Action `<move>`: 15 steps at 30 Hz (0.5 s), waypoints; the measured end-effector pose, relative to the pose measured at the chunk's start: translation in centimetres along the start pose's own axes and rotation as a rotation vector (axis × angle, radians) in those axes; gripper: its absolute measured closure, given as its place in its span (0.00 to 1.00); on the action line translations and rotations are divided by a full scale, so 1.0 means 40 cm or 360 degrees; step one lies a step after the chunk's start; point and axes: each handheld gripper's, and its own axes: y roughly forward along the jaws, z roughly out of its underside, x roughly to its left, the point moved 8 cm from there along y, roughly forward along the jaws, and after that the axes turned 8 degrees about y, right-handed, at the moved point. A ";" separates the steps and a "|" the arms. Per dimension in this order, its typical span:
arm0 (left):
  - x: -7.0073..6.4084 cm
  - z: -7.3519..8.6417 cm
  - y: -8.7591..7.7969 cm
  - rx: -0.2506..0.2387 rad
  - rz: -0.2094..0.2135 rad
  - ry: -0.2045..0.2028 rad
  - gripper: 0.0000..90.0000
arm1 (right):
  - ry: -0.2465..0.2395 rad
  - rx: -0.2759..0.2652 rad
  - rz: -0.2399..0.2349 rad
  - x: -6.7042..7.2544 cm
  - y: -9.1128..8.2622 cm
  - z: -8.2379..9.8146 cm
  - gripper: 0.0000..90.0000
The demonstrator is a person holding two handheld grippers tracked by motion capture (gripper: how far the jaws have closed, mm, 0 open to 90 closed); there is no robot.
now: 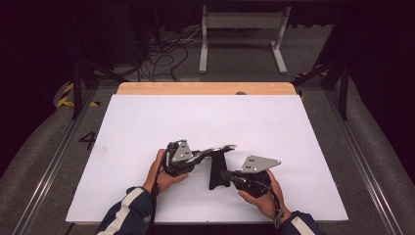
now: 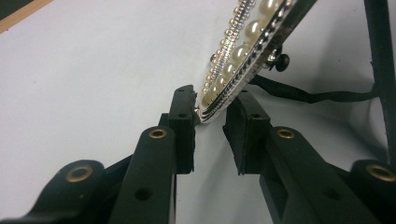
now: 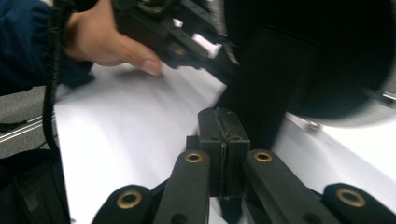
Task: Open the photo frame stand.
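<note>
High view: left gripper (image 1: pixel 204 155) was clamped on the rim of the pearl-edged mirror (image 1: pixel 222 149), which sat tilted, nearly edge-on to the camera, atop its black stand (image 1: pixel 218 171) on the white board (image 1: pixel 147 122), near the front middle. The mirror lay directly right of the left gripper; its long axis ran left-right, rising slightly toward the right. Left gripper view confirmed it: both pads pinched the silver rim (image 2: pixel 205 114), pearls (image 2: pixel 243 51) running up and away from the jaws.

The right gripper (image 1: pixel 226 173) sat just right of the stand, pointing left at it, lower than the mirror. Right gripper view: jaws pressed fully together (image 3: pixel 223 135), nothing between them, the stand's dark leg (image 3: pixel 275 93) immediately ahead and a touch right; contact couldn't be told. The left hand (image 3: pixel 112 42) showed beyond.

Judgement: the left gripper had the mirror. The right was the nearer one to the stand, but would have to open before taking the leg.
</note>
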 end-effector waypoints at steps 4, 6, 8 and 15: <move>0.002 0.001 0.003 -0.0001 0.0003 0.0000 0.81 | -0.0046 0.0007 0.0011 0.036 0.042 0.002 1.00; 0.001 0.001 0.007 0.0002 0.0003 -0.0005 0.80 | -0.0067 0.0015 0.0025 0.050 0.063 0.005 1.00; 0.001 0.000 0.010 -0.0001 0.0005 -0.0009 0.81 | -0.0068 0.0018 0.0035 0.057 0.075 0.007 1.00; -0.002 0.000 0.019 -0.0002 0.0013 -0.0032 0.82 | -0.0103 0.0071 0.0152 0.081 0.138 0.031 1.00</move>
